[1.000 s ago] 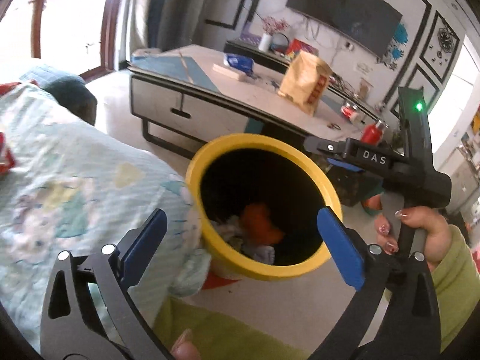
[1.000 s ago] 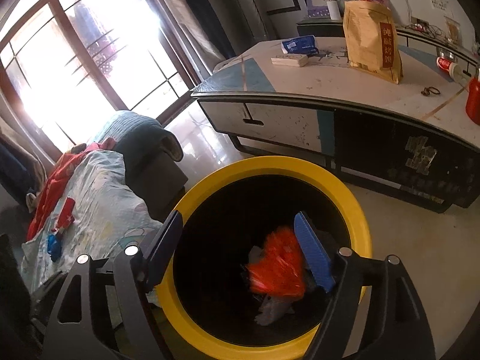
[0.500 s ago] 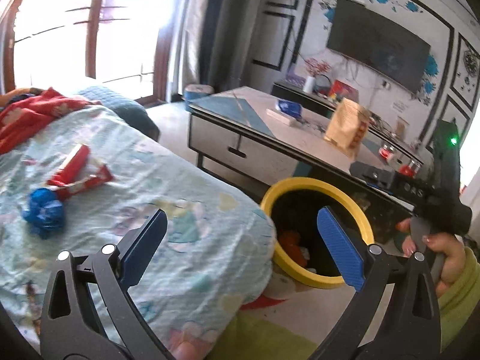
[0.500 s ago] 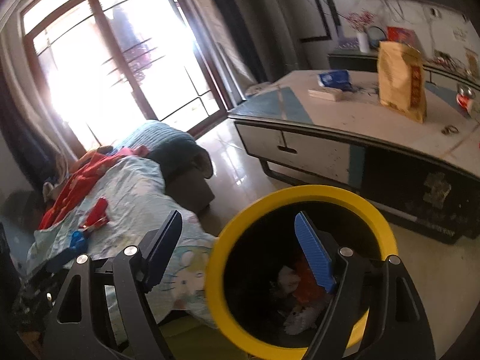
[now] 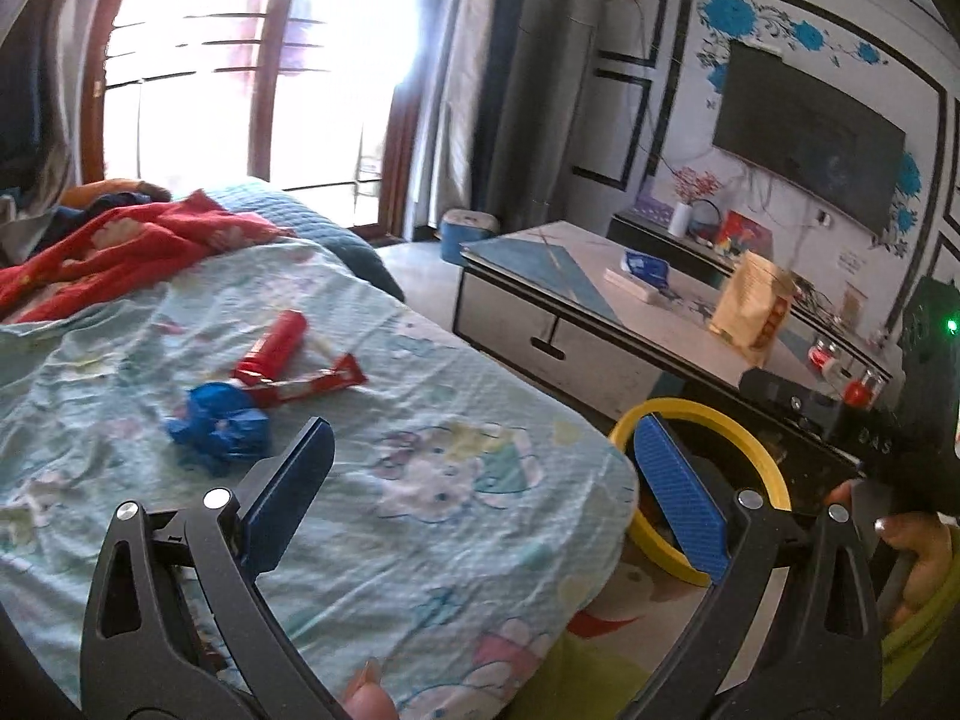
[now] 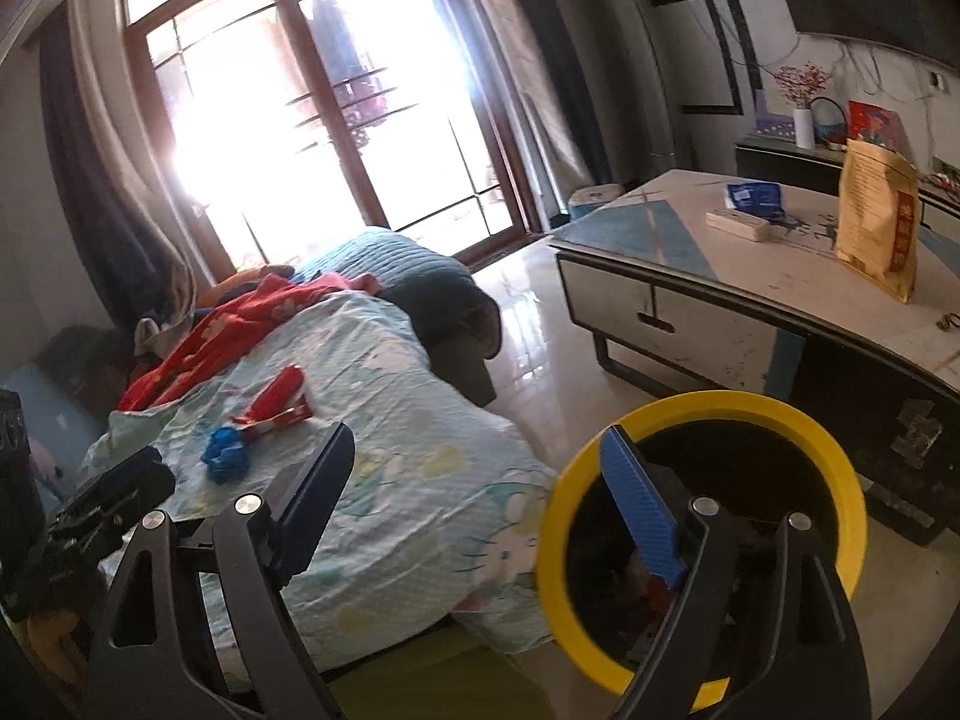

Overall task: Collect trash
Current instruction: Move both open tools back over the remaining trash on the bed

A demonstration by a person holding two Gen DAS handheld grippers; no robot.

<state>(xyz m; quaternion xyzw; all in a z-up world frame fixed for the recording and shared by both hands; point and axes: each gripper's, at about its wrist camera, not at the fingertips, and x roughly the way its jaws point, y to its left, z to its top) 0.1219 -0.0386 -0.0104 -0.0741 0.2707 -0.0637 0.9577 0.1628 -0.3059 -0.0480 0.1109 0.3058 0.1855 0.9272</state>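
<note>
A crumpled blue wrapper (image 5: 219, 427), a red tube (image 5: 273, 348) and a flat red wrapper (image 5: 312, 387) lie on the light-blue patterned bedsheet (image 5: 432, 480). They also show in the right wrist view: blue wrapper (image 6: 225, 455), red tube (image 6: 277, 391). A yellow-rimmed bin (image 6: 708, 408) stands on the floor at the bed's corner; it shows in the left wrist view (image 5: 750, 438) too. My left gripper (image 5: 480, 498) is open and empty over the sheet, just right of the blue wrapper. My right gripper (image 6: 474, 504) is open and empty between bed and bin.
A low white coffee table (image 6: 750, 276) with a tan paper bag (image 6: 879, 222) and a blue packet (image 6: 753, 195) stands behind the bin. A red blanket (image 5: 120, 246) and a dark cushion (image 6: 420, 276) lie at the bed's far end. Glass doors are beyond.
Both grippers have swung left, away from over the bin and toward the bed. The wrappers on the sheet have come into view. Both grippers stay open.
</note>
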